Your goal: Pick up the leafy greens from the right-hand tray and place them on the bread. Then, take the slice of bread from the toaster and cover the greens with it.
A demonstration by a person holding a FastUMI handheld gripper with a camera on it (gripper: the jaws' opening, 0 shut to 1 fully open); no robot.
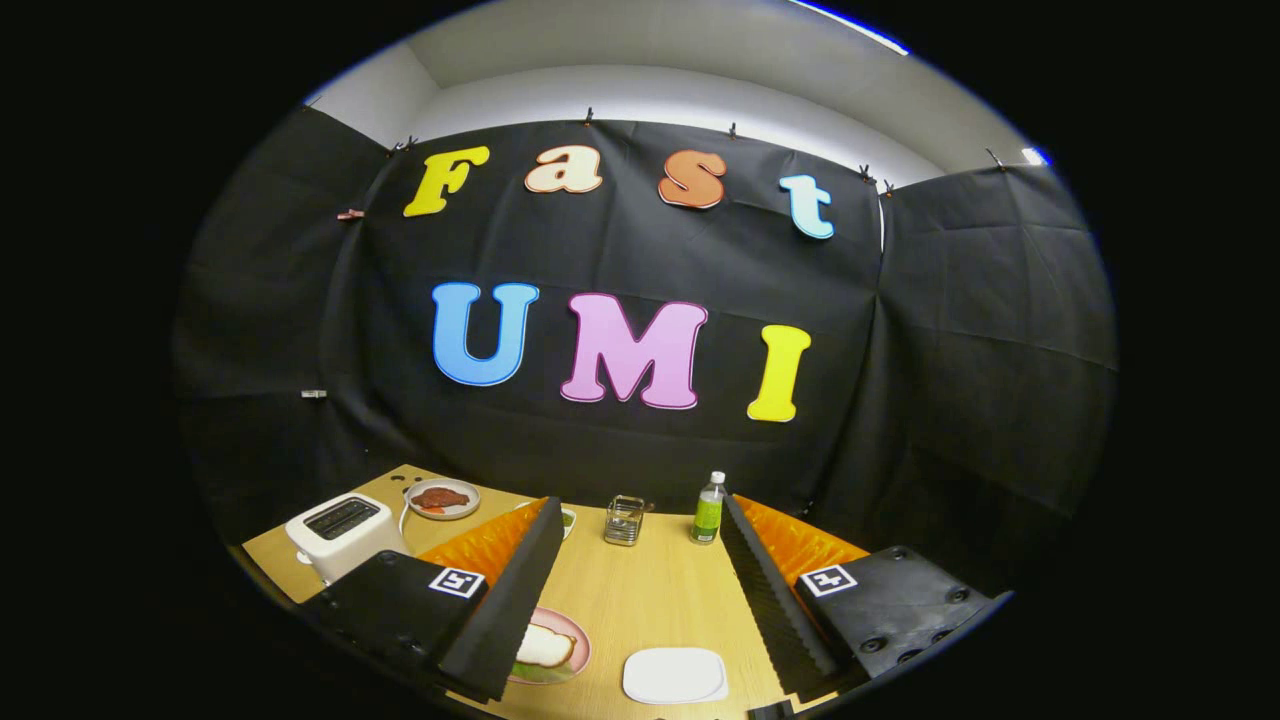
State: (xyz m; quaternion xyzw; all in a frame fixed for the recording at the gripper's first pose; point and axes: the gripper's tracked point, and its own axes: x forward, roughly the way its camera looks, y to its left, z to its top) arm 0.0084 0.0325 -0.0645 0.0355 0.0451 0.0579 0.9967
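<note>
Gripper view: tool (640, 560) open; bread (545, 647) by left finger.

Black cloth (640, 450) hangs in creased panels around three sides of the booth, clipped along its top edge. Above the cloth a pale wall (650, 95) rises to a white ceiling (700, 35), where a bright light strip (850, 25) glows. Below the cloth stands a light wooden table (650, 590).
</note>
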